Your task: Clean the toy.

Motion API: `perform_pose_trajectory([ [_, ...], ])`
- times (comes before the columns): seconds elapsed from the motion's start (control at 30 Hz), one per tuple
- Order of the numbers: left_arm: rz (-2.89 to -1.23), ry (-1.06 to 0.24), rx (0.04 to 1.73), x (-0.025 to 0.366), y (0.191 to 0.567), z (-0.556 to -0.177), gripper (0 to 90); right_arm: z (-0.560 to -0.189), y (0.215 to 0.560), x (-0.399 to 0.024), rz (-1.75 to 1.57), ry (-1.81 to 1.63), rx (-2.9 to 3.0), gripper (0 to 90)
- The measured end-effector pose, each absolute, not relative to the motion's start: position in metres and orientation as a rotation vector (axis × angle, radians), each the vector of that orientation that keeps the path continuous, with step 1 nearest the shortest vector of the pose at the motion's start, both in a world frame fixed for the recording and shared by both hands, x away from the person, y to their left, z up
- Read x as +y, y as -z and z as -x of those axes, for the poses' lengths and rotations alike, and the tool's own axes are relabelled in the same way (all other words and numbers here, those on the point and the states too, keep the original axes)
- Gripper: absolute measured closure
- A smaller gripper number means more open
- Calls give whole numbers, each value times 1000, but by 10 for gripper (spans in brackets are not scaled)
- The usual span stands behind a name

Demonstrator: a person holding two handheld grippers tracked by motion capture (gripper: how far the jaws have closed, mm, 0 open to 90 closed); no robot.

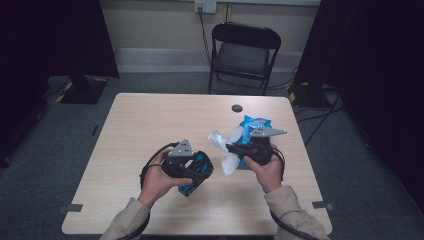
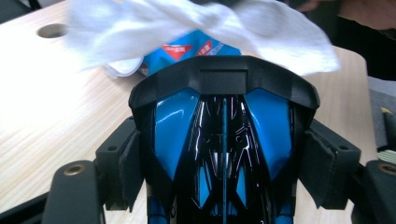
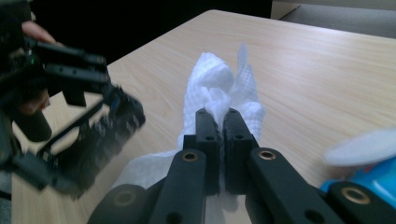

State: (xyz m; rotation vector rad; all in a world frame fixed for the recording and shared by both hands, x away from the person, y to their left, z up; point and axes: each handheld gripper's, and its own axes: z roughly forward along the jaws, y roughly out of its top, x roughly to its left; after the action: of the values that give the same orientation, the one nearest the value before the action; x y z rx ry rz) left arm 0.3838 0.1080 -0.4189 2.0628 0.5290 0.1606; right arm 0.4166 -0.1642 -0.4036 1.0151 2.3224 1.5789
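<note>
My left gripper [image 1: 196, 172] is shut on a glossy blue and black plastic object [image 2: 224, 140], its pads [image 2: 128, 163] pressing on both flanks. It hovers just above the table [image 1: 150, 120], left of centre. My right gripper [image 3: 223, 126] is shut on a crumpled white wipe [image 3: 215, 86], which hangs off the jaws [image 1: 229, 162] close to the right of that object. In the left gripper view the wipe [image 2: 201, 28] drapes just beyond the object's front end. A blue pack of wipes [image 1: 252, 124] lies behind my right gripper [image 1: 231, 148], its white lid flap [image 3: 359, 147] raised.
A round cable hole [image 1: 237, 108] sits in the table near its far edge. A black folding chair [image 1: 242, 52] stands beyond the table. Dark screens flank the room on both sides. Bare tabletop stretches to the left and far side.
</note>
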Motion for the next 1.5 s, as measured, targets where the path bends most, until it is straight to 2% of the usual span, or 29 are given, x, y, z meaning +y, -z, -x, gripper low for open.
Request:
perform_pose_trajectory([
  [0.47, -2061, -164, 543, 106, 423, -385, 255, -412, 412, -118, -959, -1689, 2410, 875],
  [1.5, -2064, -216, 635, 122, 429, -395, 255, -389, 421, -120, -840, -1754, 2513, 875],
])
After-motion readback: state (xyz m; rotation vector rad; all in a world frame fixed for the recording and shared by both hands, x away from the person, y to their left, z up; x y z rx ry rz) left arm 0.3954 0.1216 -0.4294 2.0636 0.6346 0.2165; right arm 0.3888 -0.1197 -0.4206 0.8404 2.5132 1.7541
